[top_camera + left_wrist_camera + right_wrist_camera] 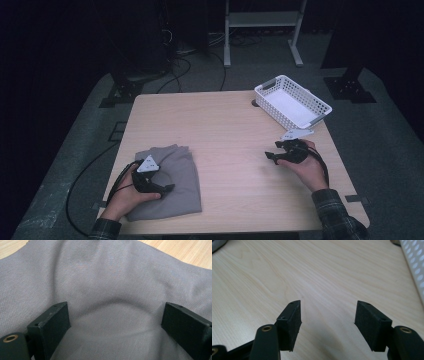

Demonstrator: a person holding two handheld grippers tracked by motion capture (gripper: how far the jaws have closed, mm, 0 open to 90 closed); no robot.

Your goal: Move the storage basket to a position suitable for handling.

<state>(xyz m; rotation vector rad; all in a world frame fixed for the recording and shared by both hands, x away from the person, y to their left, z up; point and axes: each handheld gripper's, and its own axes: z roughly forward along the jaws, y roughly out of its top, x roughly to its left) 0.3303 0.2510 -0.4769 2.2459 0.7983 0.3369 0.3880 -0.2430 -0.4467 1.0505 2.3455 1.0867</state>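
Two black grippers are at work on one table [225,120]. One grey cloth [172,182] lies folded near the front left corner of the table, close to the front edge. One white basket [292,101] sits at the back right corner.

Both hands come in from the front edge, and each holds one gripper. Each sleeve is dark and checked.

One gripper, the left gripper [167,188], rests on top of the cloth. Seen from the left gripper view, the left gripper [115,322] has two flat black jaws standing wide apart. Soft grey cloth [110,280] runs between them and bulges up a little in the middle. The jaws do not pinch it, so this claw grabs nothing.

Over by the right edge is the right gripper [271,155], in front of the basket. In the right gripper view, the right gripper [328,325] has its jaws partly open, with bare table [287,272] between them. It has hold of nothing.

The cloth is smooth, finely woven and roughly square, with soft folds. The table is pale wood with thin wavy lines, and its shape is a rectangle. The basket [415,265] is hard, long and full of little round holes. The jaws are blocky and dull black.
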